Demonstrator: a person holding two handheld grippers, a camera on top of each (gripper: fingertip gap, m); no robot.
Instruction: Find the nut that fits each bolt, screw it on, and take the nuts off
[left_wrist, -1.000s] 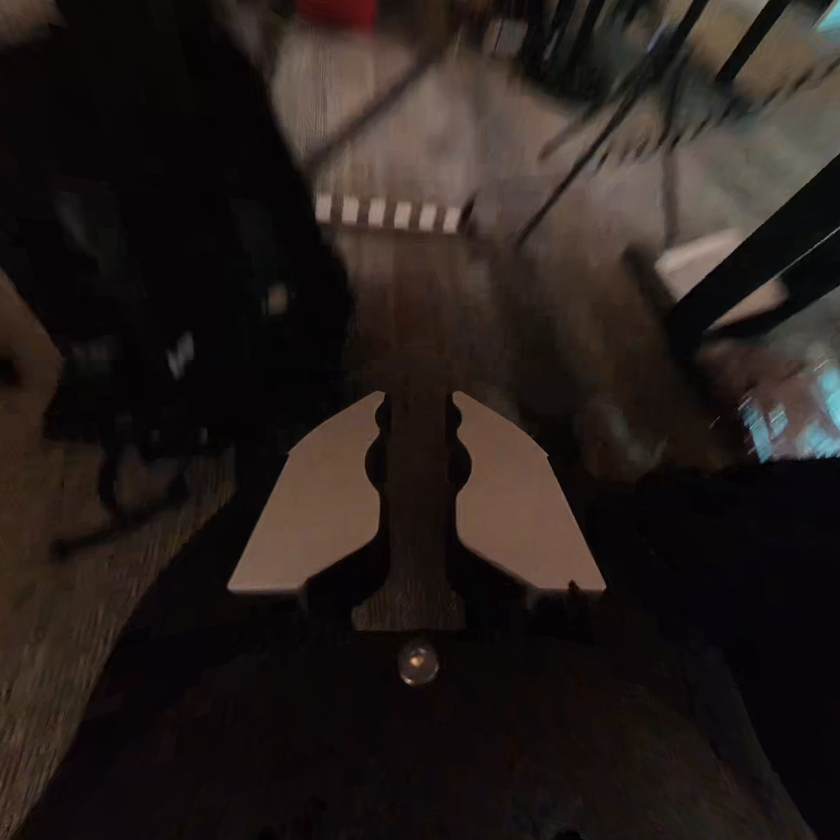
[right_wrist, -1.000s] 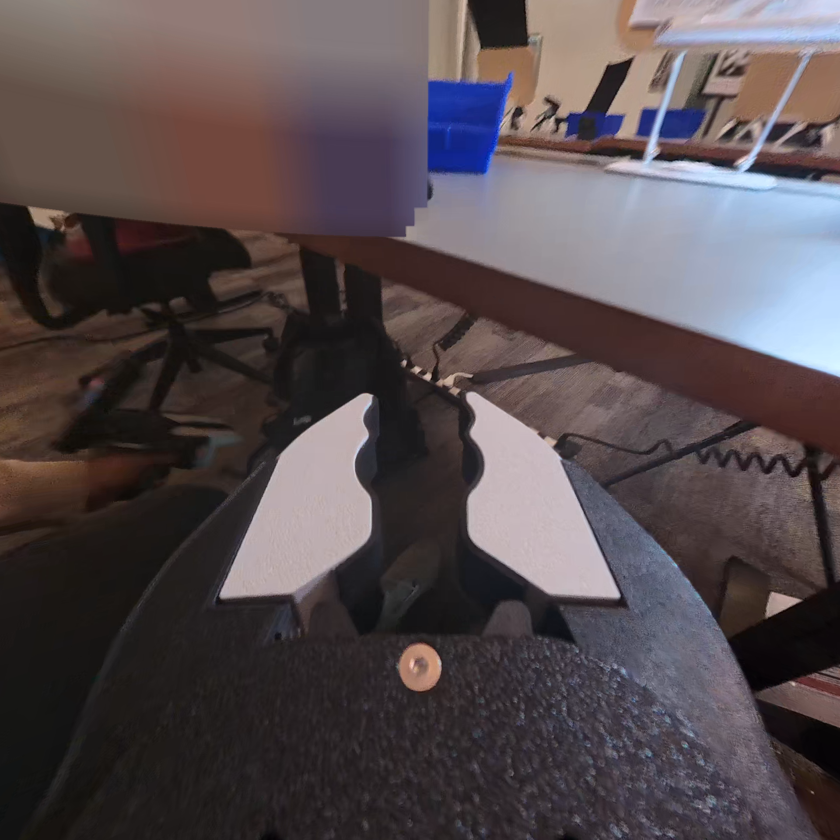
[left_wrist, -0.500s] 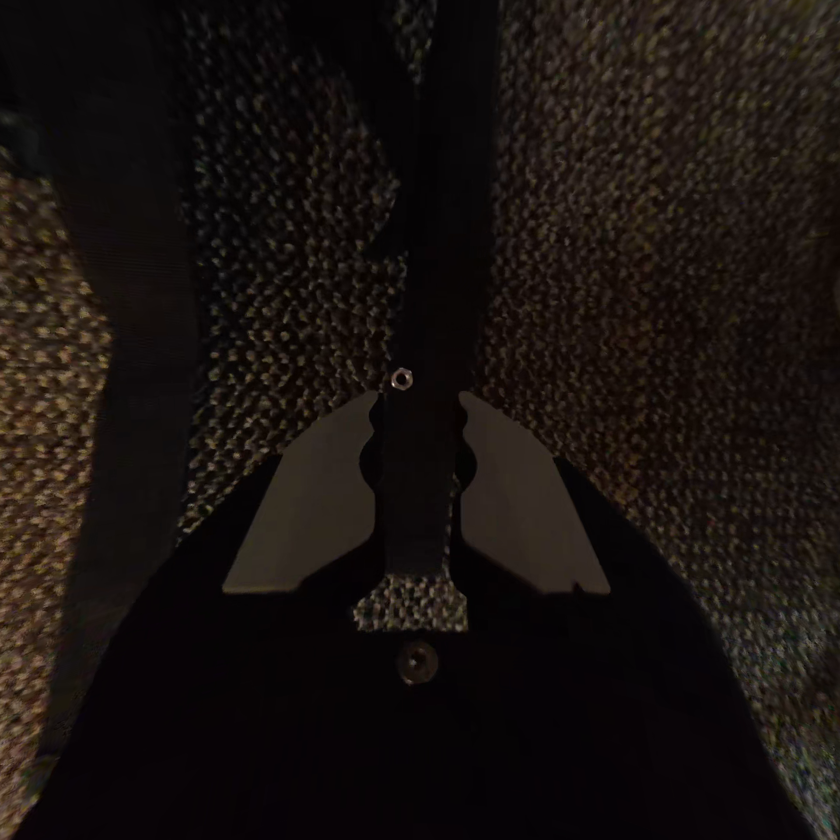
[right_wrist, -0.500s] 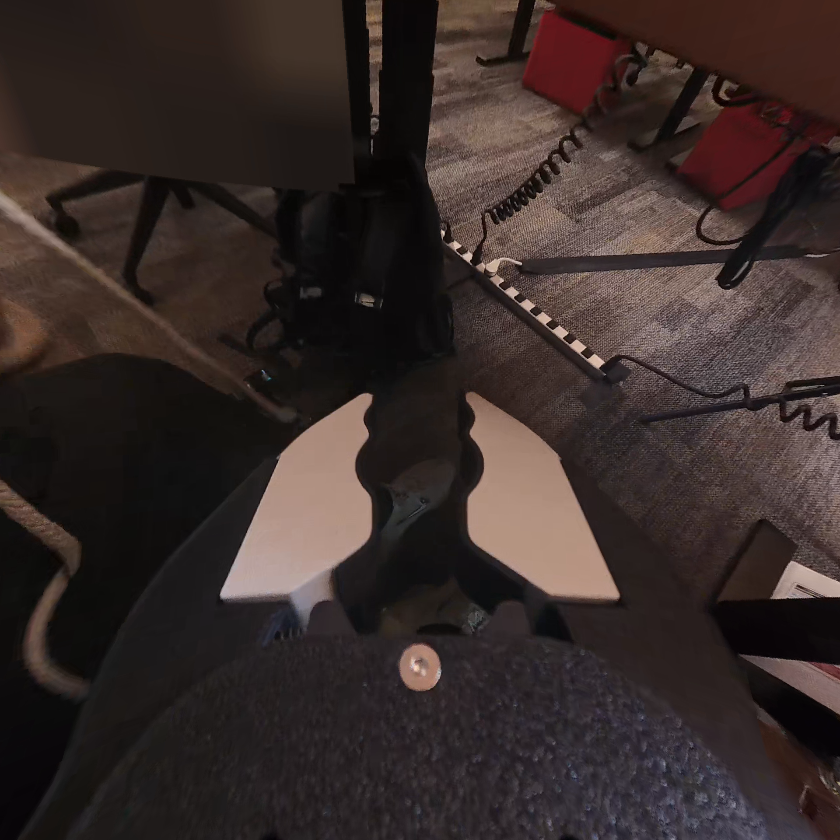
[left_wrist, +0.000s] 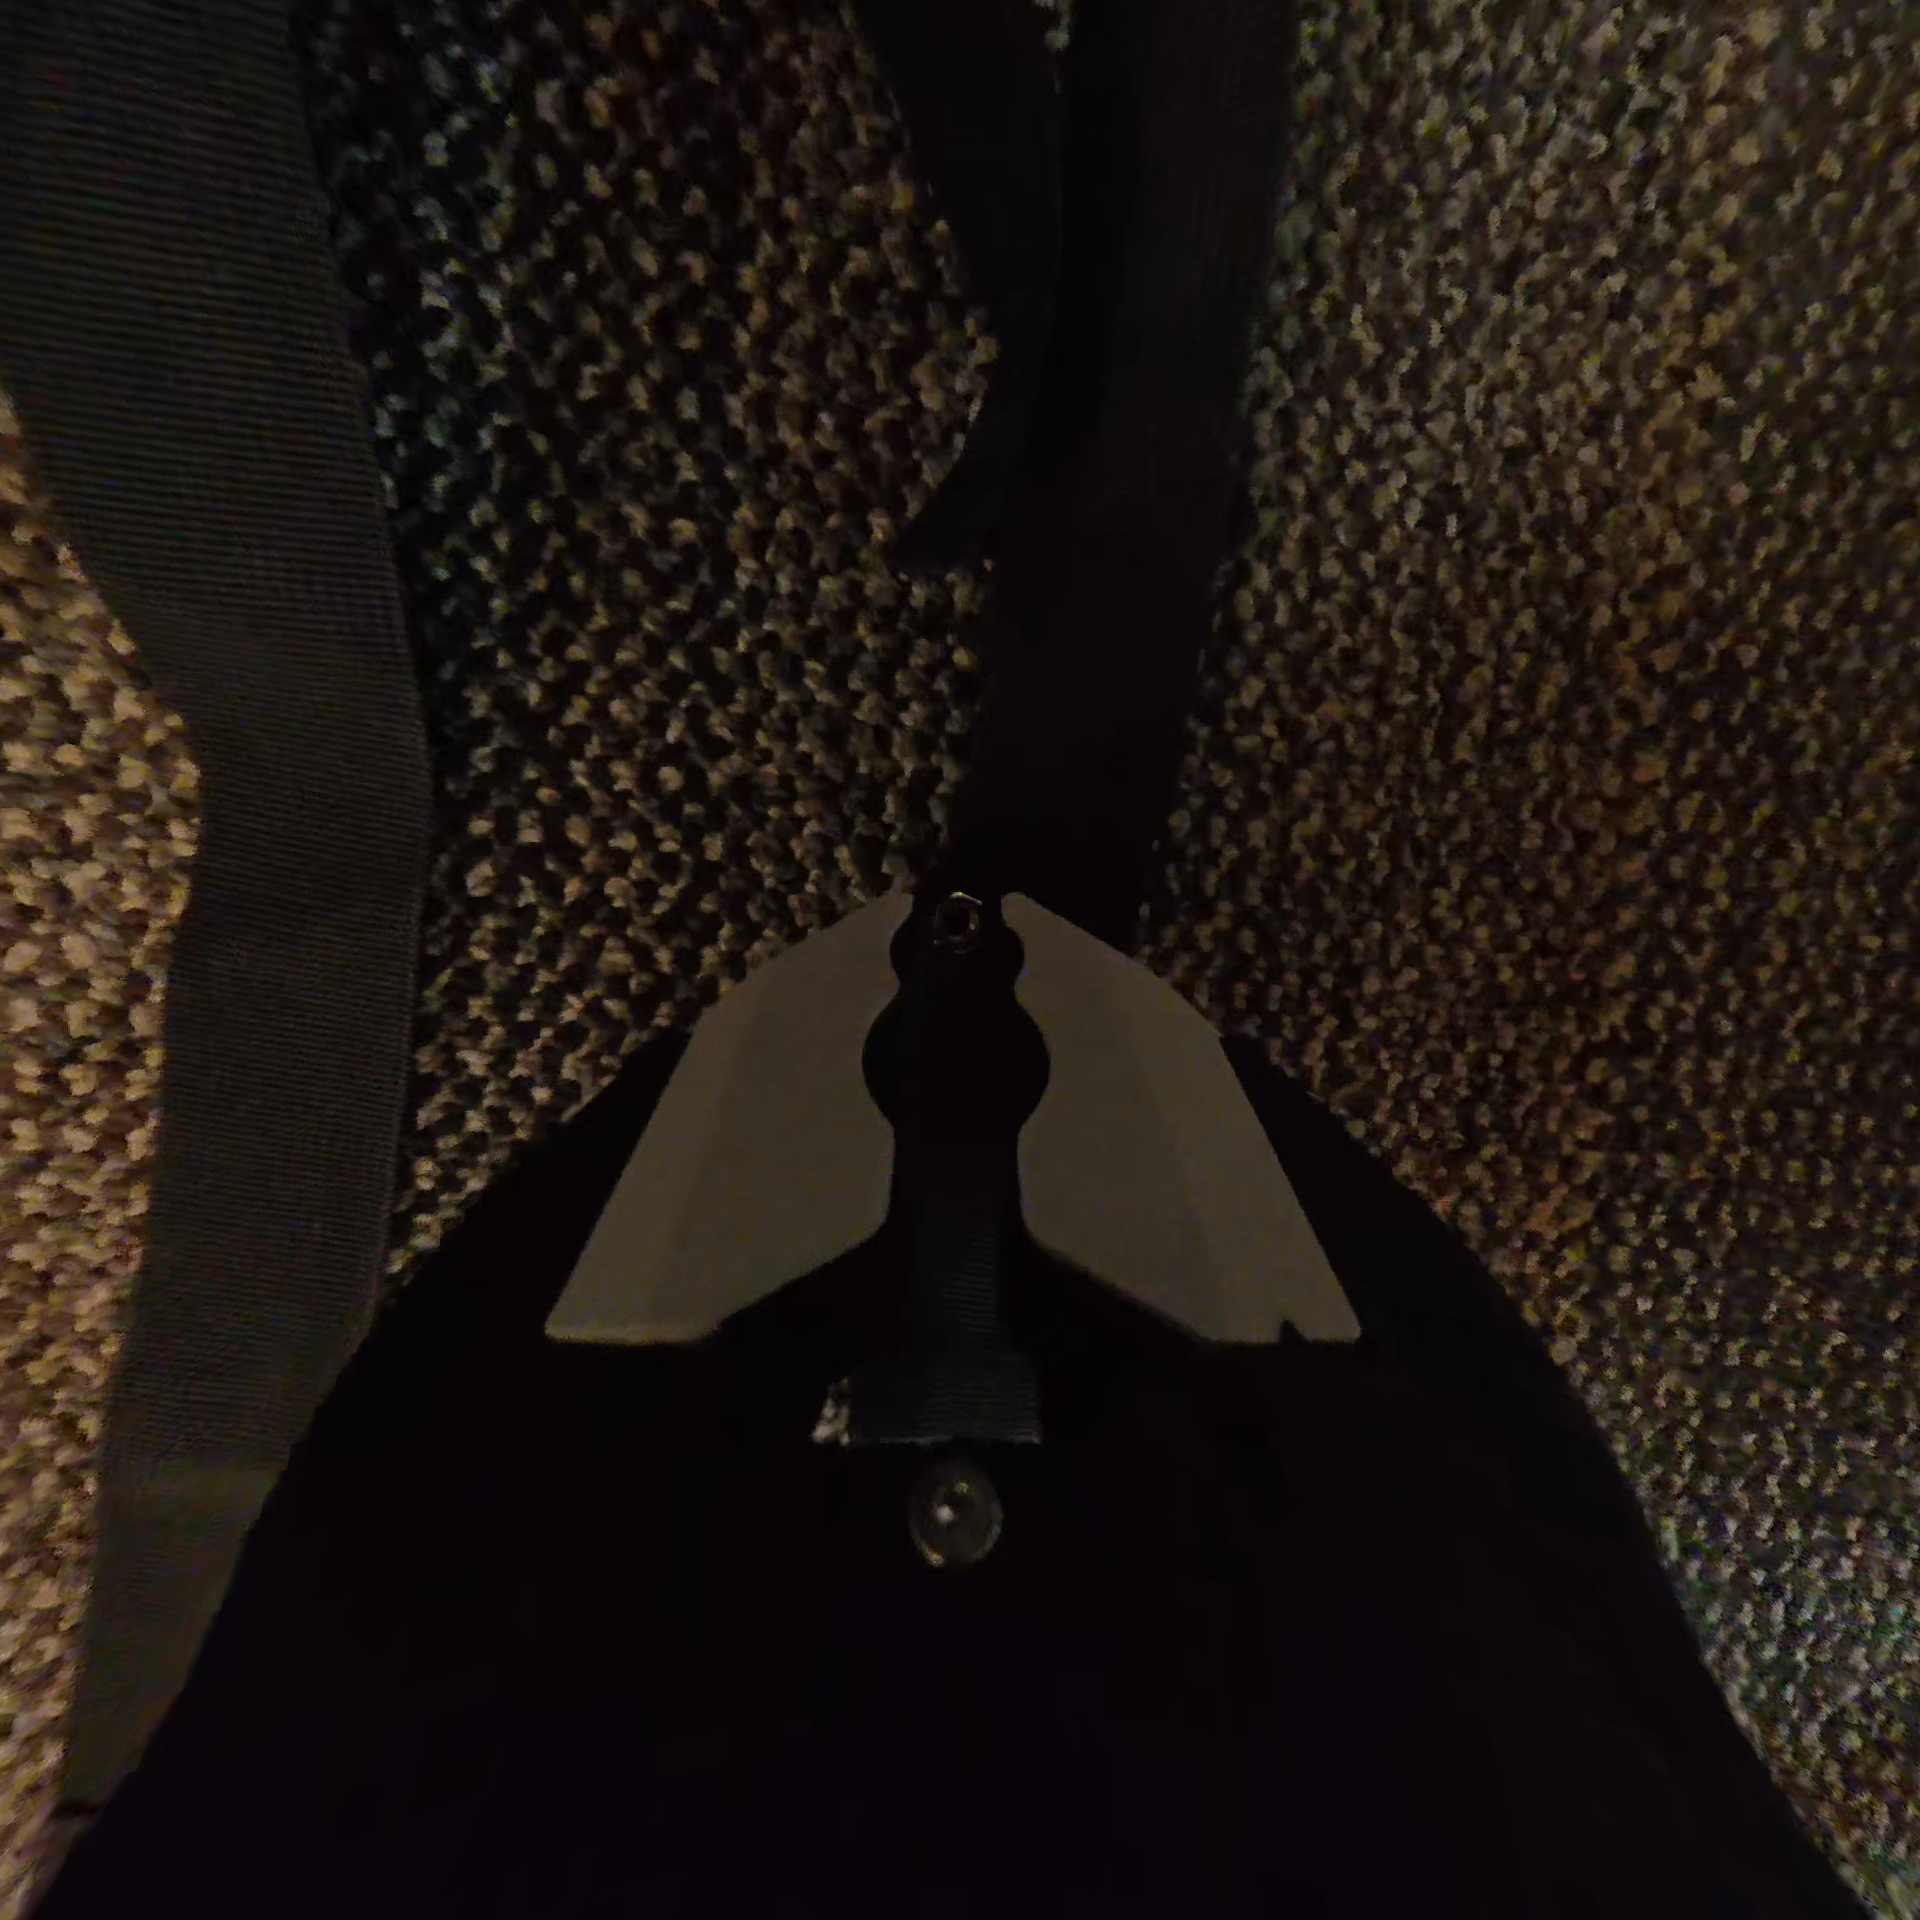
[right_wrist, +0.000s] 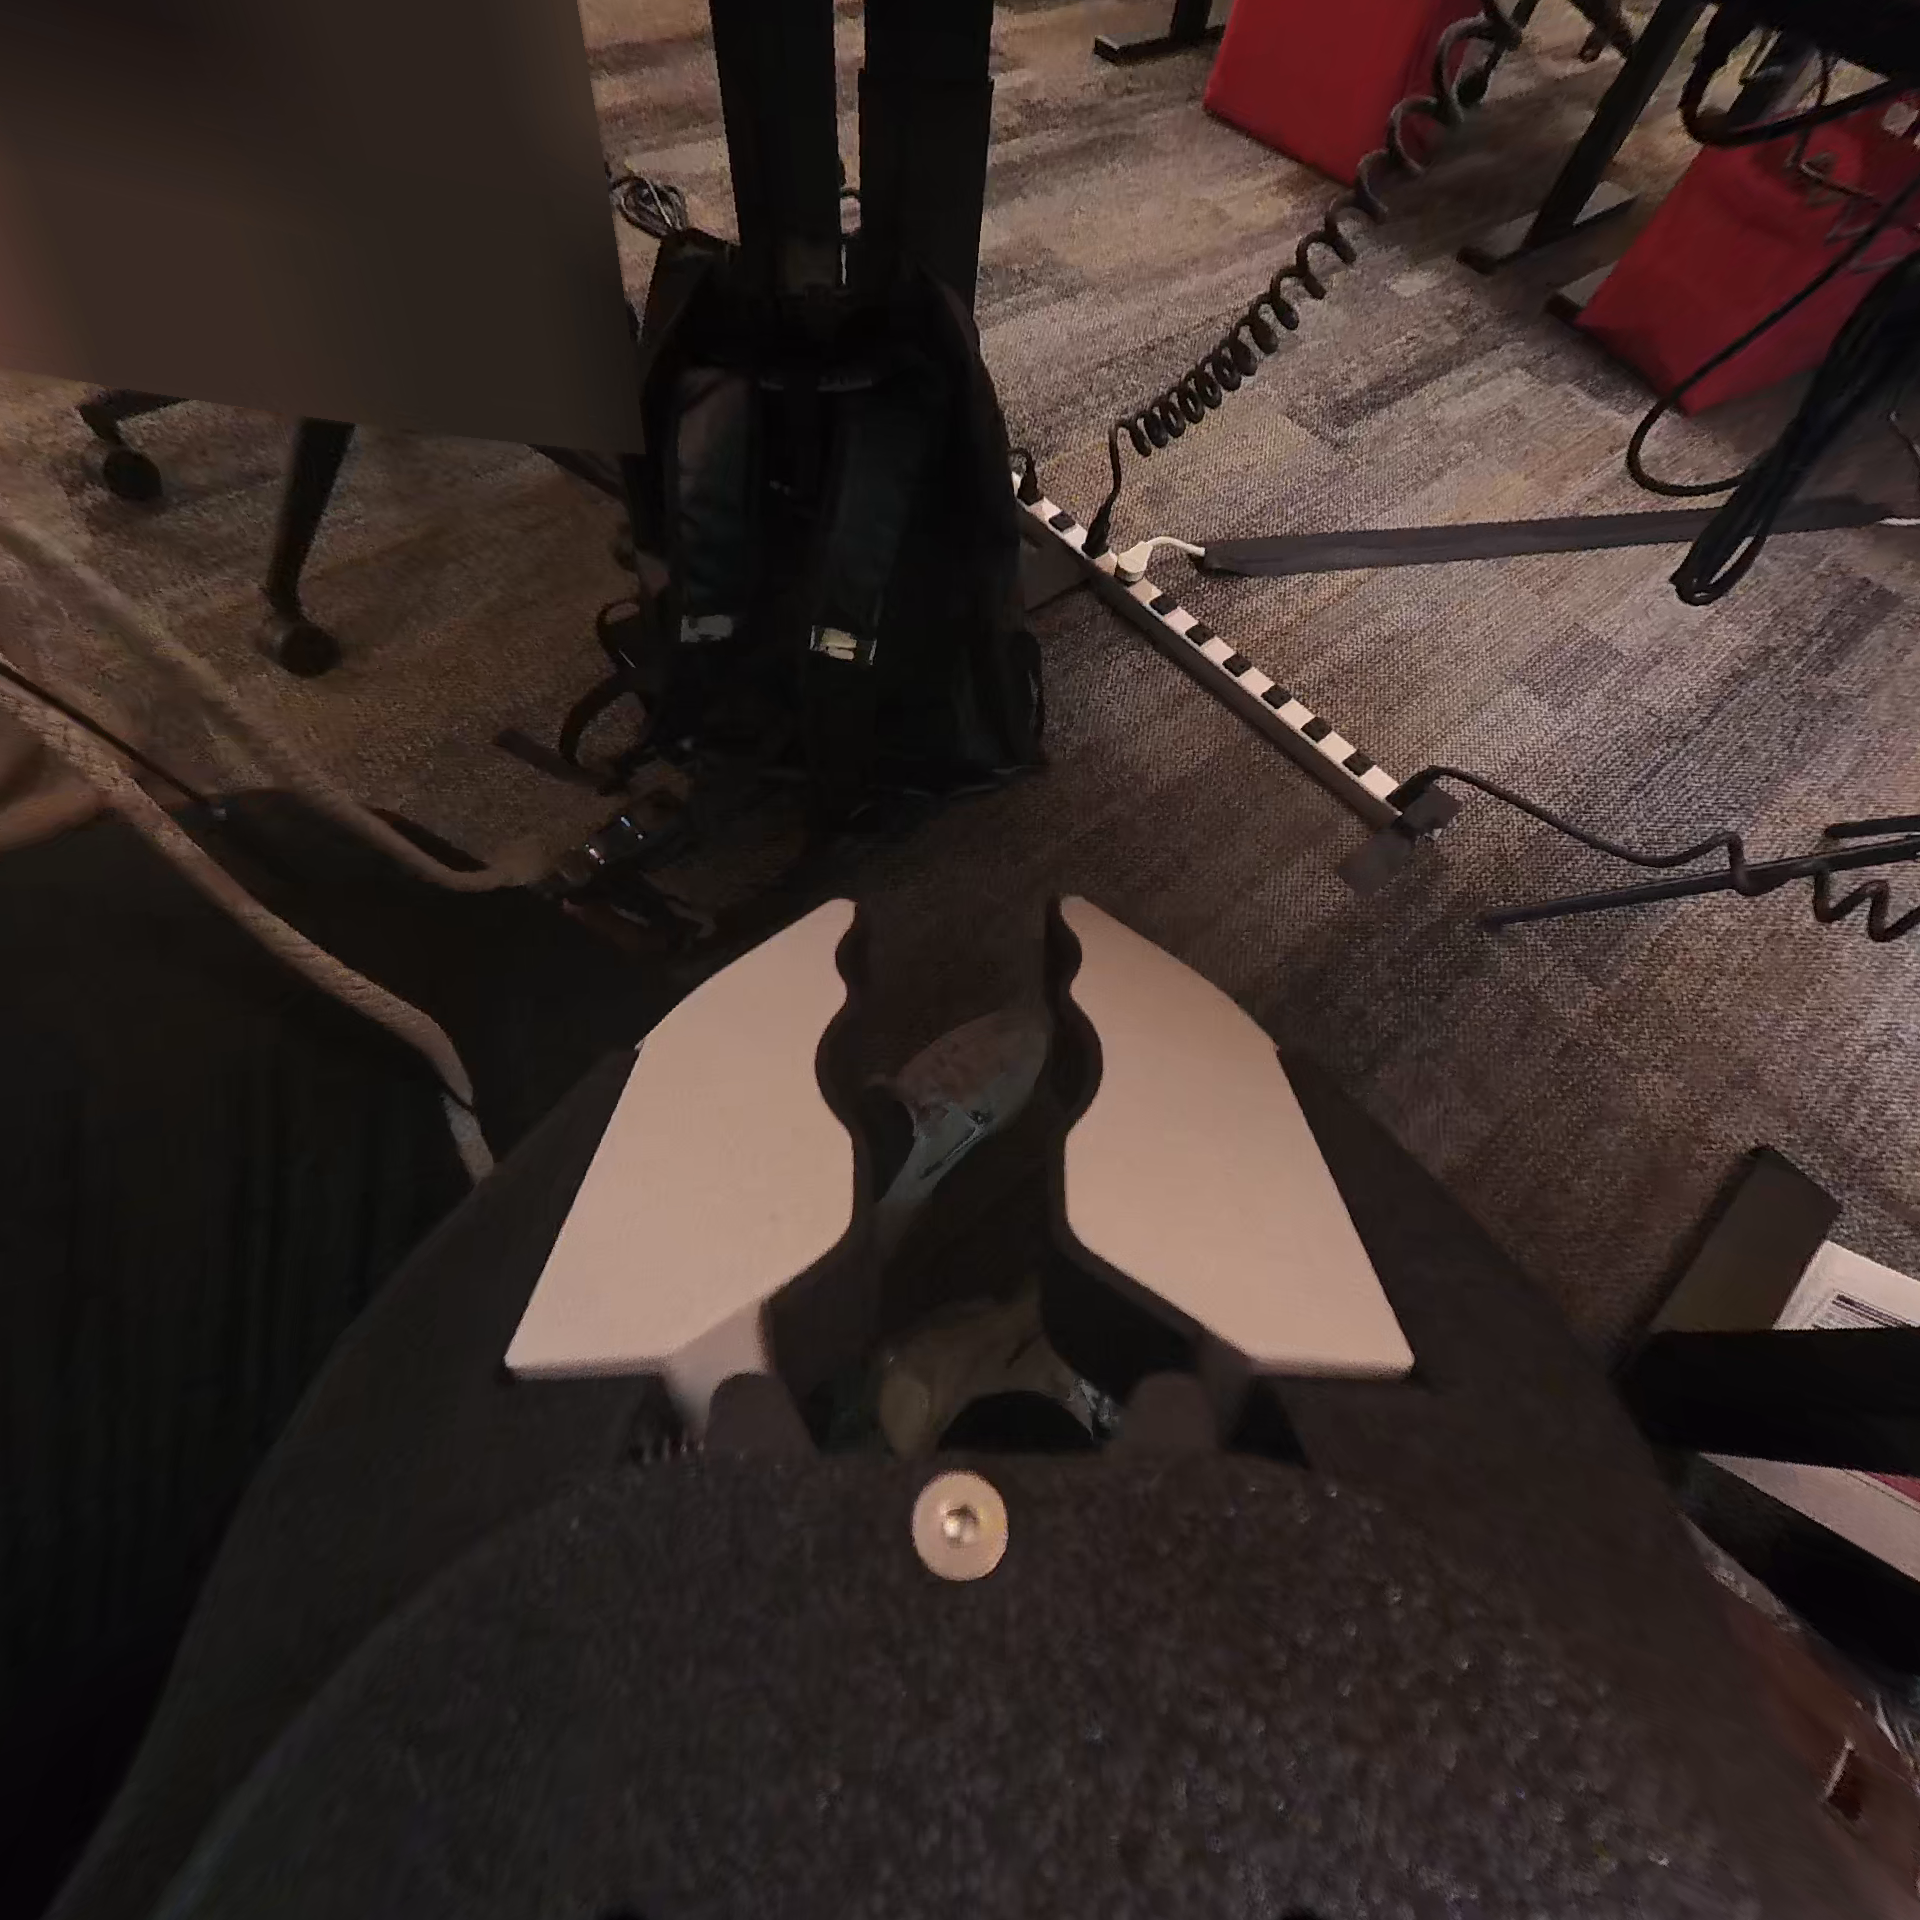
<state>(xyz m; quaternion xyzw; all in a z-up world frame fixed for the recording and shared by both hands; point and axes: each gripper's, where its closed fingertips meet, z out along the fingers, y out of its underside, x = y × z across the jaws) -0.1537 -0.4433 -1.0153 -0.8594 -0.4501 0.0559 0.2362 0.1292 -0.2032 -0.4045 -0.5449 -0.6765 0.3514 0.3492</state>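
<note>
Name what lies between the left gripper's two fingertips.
A small hex nut, lying on a black strap over the carpet; the left wrist view shows it.

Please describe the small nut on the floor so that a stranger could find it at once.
On the speckled brown carpet lies a black woven strap. The small hexagonal metal nut sits on it, between the left claw's tips; it alone shines.

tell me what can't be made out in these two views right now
- Left wrist view: whether the left gripper grips the nut lying on the black strap between its tips; too dark and small.
- Right wrist view: the area upper left; a blur patch covers it.
- Bolts: in neither view.
</note>
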